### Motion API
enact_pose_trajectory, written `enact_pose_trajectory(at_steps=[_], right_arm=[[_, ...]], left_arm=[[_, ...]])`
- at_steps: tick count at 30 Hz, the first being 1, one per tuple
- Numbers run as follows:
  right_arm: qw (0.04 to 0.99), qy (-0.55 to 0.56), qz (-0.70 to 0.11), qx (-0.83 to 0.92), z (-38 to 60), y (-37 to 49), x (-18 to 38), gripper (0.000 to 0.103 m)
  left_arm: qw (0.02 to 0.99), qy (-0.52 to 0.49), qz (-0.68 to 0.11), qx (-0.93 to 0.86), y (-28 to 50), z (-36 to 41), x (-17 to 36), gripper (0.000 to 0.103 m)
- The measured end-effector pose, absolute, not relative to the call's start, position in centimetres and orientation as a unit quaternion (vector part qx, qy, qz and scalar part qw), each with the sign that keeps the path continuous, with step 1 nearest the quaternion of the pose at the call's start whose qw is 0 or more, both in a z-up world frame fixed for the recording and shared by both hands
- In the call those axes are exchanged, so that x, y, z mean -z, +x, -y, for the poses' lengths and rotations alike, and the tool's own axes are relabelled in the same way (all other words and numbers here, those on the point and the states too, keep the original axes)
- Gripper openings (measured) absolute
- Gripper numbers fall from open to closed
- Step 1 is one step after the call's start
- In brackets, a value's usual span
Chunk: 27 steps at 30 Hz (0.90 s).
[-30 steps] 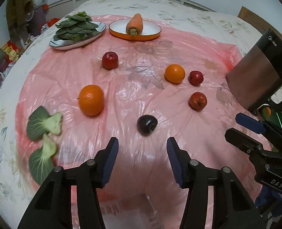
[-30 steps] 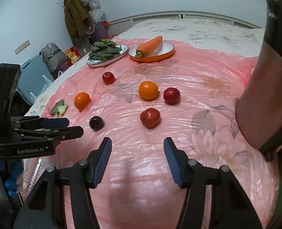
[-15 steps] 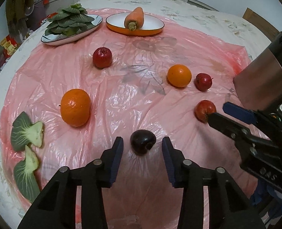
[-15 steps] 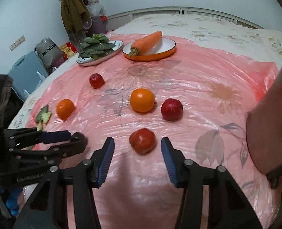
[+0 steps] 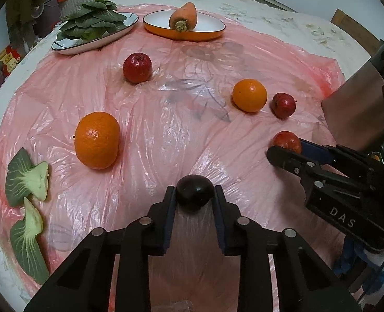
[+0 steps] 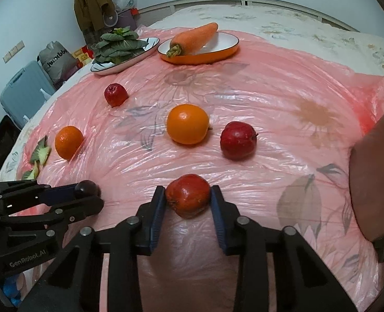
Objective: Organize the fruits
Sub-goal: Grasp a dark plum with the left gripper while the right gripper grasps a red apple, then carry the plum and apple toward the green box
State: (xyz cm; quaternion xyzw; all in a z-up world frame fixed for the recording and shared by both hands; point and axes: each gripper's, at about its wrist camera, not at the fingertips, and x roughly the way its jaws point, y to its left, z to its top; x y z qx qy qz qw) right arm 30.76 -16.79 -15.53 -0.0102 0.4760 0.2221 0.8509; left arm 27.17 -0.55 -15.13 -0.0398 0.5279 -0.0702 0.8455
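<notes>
Both grippers are on fruit now, sitting on the pink plastic sheet [image 5: 166,135] over the table. The left gripper [image 5: 195,199] has its two blue pads pressed on either side of a dark plum [image 5: 195,195], which is pretty much round, so there's no real long axis to call. The right gripper [image 6: 187,202] is clamped on a red apple [image 6: 187,195] that's lying tipped, its stem end facing down-left toward the left pad. Half a second ago both sets of fingers were still spread with the fruit just ahead of them; since then they've slid forward and closed in until the pads touch. Everything else looks like it stayed where it was: a big orange [image 5: 97,140] off to the left, a second orange [image 6: 187,124] mid-sheet with another red apple [image 6: 238,140] just beside it on its right, and a third red apple [image 5: 137,67] farther back. As for containers, the orange-rimmed bowl [image 6: 225,49] at the far edge holds a carrot [image 6: 194,37] lying with its leafy cut end toward the camera and its tip pointing away to the right, and the plate [image 5: 124,26] next to it is stacked with bok choy leaves [image 5: 90,23]. Two loose bok choy pieces [image 5: 26,174] lie near the left edge of the sheet.
</notes>
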Motion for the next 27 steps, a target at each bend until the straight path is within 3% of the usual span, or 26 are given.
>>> enact_pose_trajectory(at_steps=[27], right_arm=[[0.867,0.037,-0.453,-0.205,21.1,23.9,11.4,0.033]], left_arm=[[0.868,-0.058,-0.485,0.092,22.8,1.4,10.6,0.022]])
